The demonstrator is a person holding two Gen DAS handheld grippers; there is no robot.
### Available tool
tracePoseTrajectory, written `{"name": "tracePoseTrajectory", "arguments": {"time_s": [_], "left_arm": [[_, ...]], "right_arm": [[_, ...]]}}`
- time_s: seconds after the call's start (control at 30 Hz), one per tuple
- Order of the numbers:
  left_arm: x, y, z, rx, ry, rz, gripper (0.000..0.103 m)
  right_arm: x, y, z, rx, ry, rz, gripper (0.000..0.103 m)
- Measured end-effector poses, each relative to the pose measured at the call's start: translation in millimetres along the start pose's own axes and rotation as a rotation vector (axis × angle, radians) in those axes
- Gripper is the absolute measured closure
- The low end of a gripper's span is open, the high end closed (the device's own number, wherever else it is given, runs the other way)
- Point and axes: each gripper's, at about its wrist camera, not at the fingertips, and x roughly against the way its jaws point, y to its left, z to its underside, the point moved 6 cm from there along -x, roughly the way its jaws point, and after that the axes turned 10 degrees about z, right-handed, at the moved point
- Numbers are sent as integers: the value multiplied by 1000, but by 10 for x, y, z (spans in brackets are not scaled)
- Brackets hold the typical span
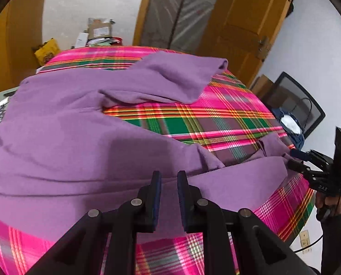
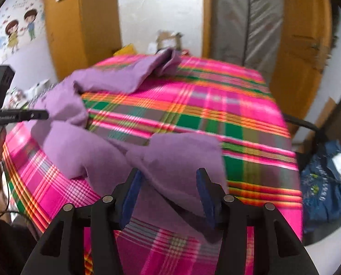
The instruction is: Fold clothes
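- Garment (image 1: 67, 137) is lying rumpled across the plaid bed (image 1: 227, 123).
- Right gripper (image 2: 170, 192) is standing spread over a sleeve.
- Left gripper (image 1: 169, 197) is hovering narrowly parted, gripping nothing.
- Smoothing before regripping seems wise.

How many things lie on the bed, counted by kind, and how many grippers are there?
Purple garment: 1
Plaid bed cover: 1
Grippers, left gripper and right gripper: 2
Total: 4
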Motion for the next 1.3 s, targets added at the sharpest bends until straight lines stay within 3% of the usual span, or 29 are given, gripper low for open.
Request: {"name": "tracePoseTrajectory", "arguments": {"time_s": [0.1, 0.17, 0.2, 0.37, 0.5, 0.67, 0.9, 0.97, 1.03, 1.17, 1.3], "left_arm": [[-79, -32, -6, -13, 20, 15, 87], [-102, -54, -8, -23, 26, 22, 87], [-109, -63, -10, -27, 27, 25, 87], [-128, -66, -67, -29, 21, 30, 87], [-180, -81, -97, -31, 28, 28, 87], [-199, -98, -103, -31, 27, 30, 87], [-239, -97, -136, -26, 26, 31, 87], [-248, -98, -134, -25, 28, 31, 87], [-254, -99, -127, -25, 31, 33, 87], [-268, -107, -101, -26, 36, 37, 87], [-286, -104, -74, -22, 41, 40, 87]], "right_arm": [[-110, 81, 24, 45, 33, -27, 58], [-145, 116, 42, 57, 48, -54, 83], [-132, 121, 40, 52, 46, -72, 85], [-35, 20, -55, -39, 4, -169, 82], [-110, 9, -54, -49, 37, -188, 81], [-38, -35, -117, -127, 2, -298, 78], [-178, 13, -60, -81, 67, -263, 79], [-190, 67, -34, -53, 73, -261, 92], [-162, 67, -41, -57, 55, -259, 94], [-56, -100, -94, -153, 3, -297, 95], [68, -545, -115, -340, -72, -272, 97]]}}
